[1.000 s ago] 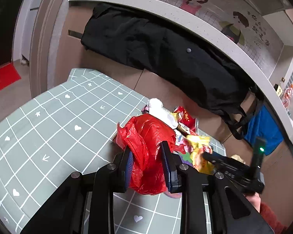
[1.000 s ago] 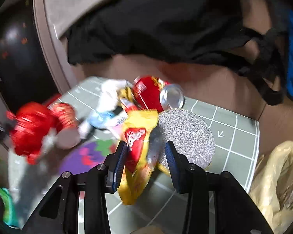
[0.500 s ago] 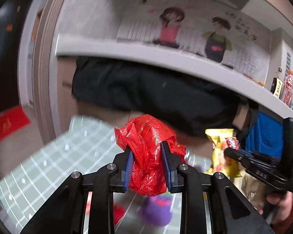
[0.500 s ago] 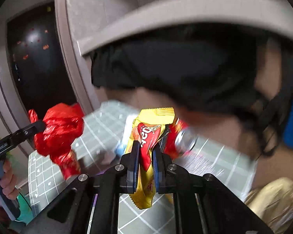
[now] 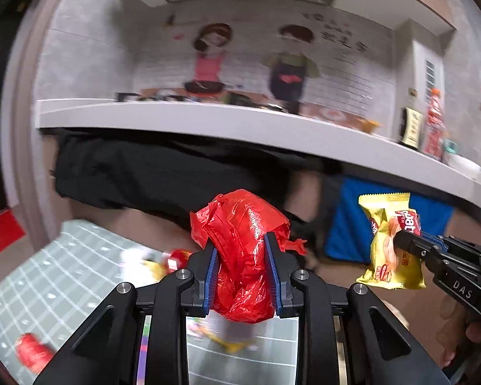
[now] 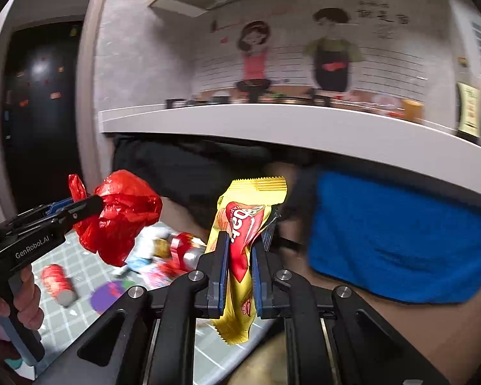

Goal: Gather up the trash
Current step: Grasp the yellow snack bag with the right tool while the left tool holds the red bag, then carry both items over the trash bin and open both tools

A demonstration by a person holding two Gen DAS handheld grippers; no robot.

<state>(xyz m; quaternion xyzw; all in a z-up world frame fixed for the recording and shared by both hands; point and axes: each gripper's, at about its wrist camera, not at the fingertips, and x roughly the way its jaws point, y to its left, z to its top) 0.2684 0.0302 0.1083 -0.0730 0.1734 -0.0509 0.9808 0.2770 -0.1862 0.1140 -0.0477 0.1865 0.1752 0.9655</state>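
My left gripper (image 5: 242, 243) is shut on a crumpled red plastic bag (image 5: 240, 224) and holds it up in the air above the table. It also shows in the right wrist view (image 6: 118, 215). My right gripper (image 6: 239, 240) is shut on a yellow snack wrapper (image 6: 240, 224) with a red logo, also lifted. That wrapper shows at the right of the left wrist view (image 5: 391, 243). More trash lies on the green checked tablecloth (image 6: 77, 256) below: a red can (image 6: 56, 284), a red-and-silver can (image 6: 182, 250), a purple disc (image 6: 107, 296) and blurred wrappers.
A white counter edge (image 5: 240, 125) runs across above. A black garment (image 5: 163, 173) and a blue cloth (image 6: 397, 234) hang beneath it. A dark doorway (image 6: 38, 112) is at the left. The table's edge is near the blue cloth.
Both grippers have risen from the table. The right gripper closed on the yellow wrapper and lifted it. The left keeps the red bag, raised higher.
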